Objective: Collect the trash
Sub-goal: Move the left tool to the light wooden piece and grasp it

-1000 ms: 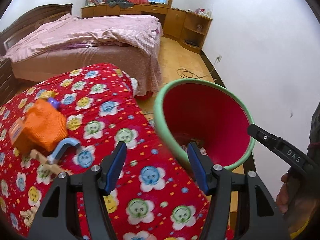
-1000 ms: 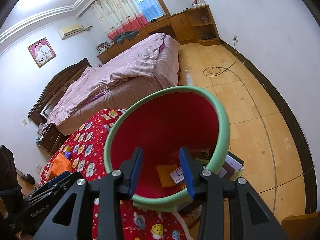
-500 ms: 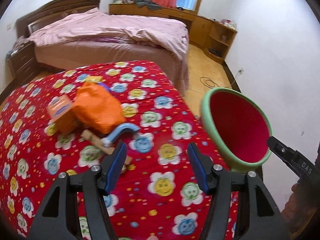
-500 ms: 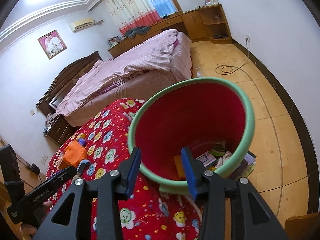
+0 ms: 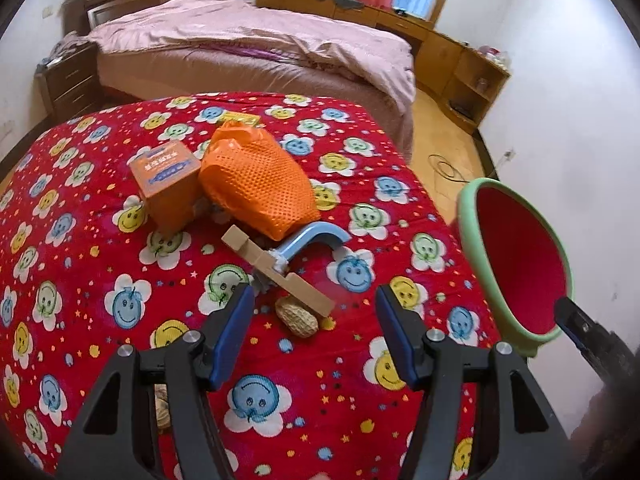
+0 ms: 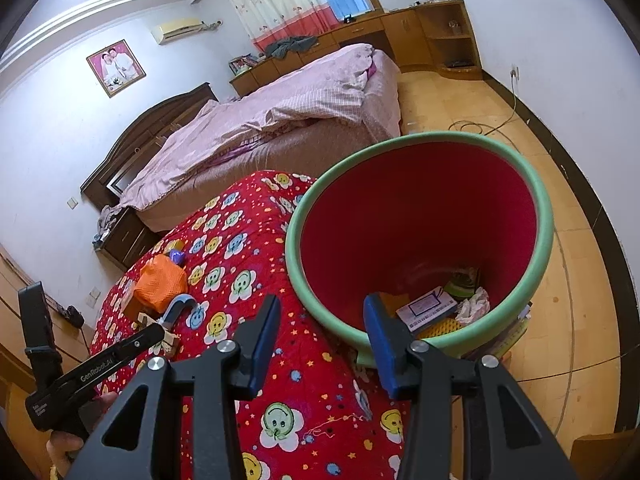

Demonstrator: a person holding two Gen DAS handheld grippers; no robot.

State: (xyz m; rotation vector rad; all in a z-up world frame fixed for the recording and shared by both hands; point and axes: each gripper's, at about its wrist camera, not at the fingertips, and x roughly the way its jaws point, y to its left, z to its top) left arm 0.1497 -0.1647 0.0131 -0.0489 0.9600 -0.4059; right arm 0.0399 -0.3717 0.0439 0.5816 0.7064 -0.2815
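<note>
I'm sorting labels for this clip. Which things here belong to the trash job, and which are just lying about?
Trash job:
- bin
- peanut
- wooden piece
- blue hook
- orange mesh bag
- orange box
- left gripper, jaws open and empty

Lying about:
- pink bed
- cable
- framed photo

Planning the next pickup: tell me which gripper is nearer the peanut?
Left. The left gripper hovers open right over the peanut; the right gripper is off by the bin.
</note>
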